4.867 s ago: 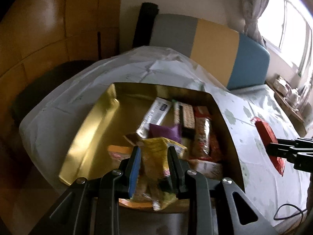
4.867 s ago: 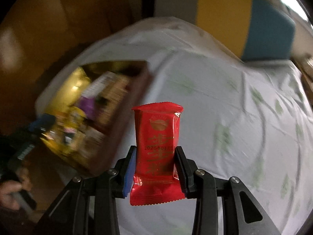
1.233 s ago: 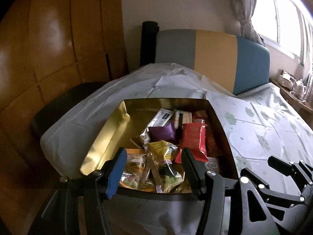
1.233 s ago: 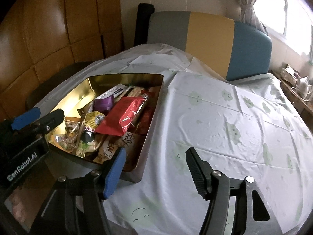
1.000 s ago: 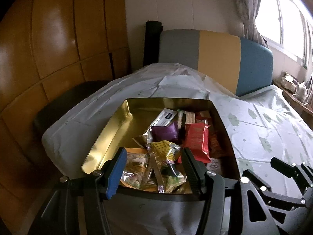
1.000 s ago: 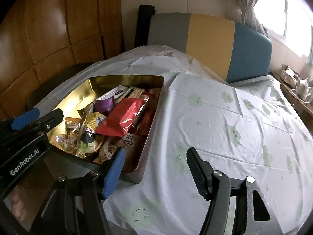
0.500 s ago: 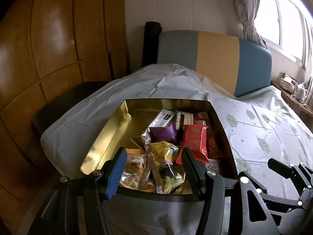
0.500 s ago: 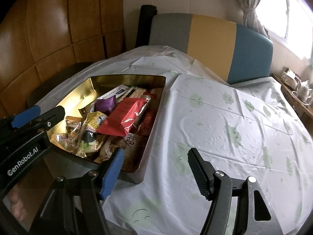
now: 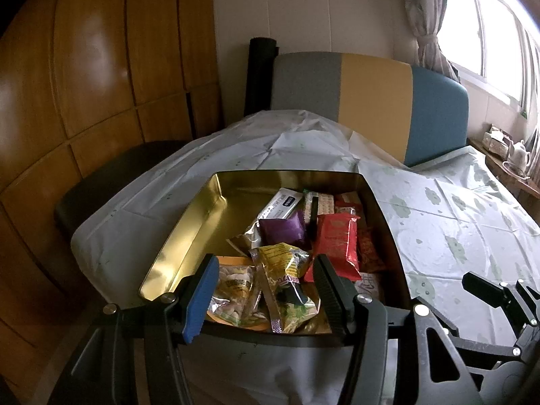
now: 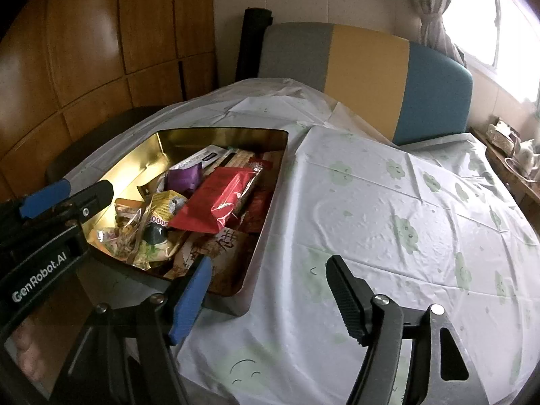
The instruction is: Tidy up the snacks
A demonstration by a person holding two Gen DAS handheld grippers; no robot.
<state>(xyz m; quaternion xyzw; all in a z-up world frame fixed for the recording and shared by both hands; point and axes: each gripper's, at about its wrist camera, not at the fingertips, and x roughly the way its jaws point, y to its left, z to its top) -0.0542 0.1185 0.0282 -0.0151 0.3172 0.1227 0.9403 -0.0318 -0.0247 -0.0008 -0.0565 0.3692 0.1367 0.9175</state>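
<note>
You had daylight from the blown-out window (image 9: 489, 44) at upper right, a dim room with dark vignetted corners, glare off the gold tin (image 9: 189, 236) wall and wood panels (image 9: 84, 67), strong fisheye bending at the edges, and sharp, unblurred frames.

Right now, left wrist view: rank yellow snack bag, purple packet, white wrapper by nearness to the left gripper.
1. Yellow snack bag, just beyond the left gripper, between its open fingers.
2. Purple packet, mid-tin.
3. White wrapper, toward the far wall.
</note>
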